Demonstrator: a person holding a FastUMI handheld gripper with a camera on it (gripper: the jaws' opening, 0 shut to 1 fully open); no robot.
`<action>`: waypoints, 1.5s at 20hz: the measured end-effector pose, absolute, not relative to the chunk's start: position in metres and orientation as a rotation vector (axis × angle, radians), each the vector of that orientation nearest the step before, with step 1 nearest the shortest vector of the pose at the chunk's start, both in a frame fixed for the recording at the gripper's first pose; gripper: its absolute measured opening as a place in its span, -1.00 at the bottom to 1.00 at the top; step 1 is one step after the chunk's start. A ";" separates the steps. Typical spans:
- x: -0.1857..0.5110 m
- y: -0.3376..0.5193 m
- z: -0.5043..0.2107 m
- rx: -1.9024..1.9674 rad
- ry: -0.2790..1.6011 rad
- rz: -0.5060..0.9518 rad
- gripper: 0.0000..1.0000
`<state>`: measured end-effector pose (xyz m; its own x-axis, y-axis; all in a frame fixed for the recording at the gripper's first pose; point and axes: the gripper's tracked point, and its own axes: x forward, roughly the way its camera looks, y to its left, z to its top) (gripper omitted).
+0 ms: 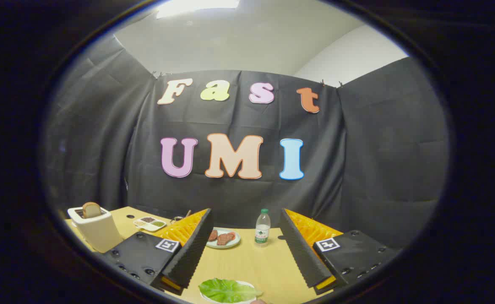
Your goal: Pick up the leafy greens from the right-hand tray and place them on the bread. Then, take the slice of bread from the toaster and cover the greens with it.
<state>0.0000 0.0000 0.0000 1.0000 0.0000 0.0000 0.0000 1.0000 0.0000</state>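
A green lettuce leaf (228, 290) lies on a white plate (245, 283) close under the gripper, between the bases of the two fingers. I cannot tell whether bread lies under the leaf. My gripper (246, 211) is open wide, with nothing between its fingers, and is held above the wooden table (251, 261). A white toaster (97, 230) stands to the left beyond the left finger, with a brown slice of bread (91, 209) sticking up out of its slot.
Beyond the fingers a light plate (213, 245) holds reddish meat slices (224, 237). A small water bottle (263, 227) stands upright beside it. A small divided dish (149, 223) sits between the toaster and the left finger.
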 end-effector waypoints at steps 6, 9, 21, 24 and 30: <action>0.004 0.001 -0.008 0.016 0.014 0.022 1.00; 0.007 -0.004 -0.006 0.005 0.014 0.019 1.00; 0.031 0.008 0.018 -0.011 -0.034 0.052 1.00; 0.033 0.003 0.023 -0.017 -0.045 0.040 1.00; 0.037 0.004 0.024 -0.025 -0.048 0.052 1.00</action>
<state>0.0374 0.0039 0.0236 0.9975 0.0531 0.0472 -0.0518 0.9983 -0.0265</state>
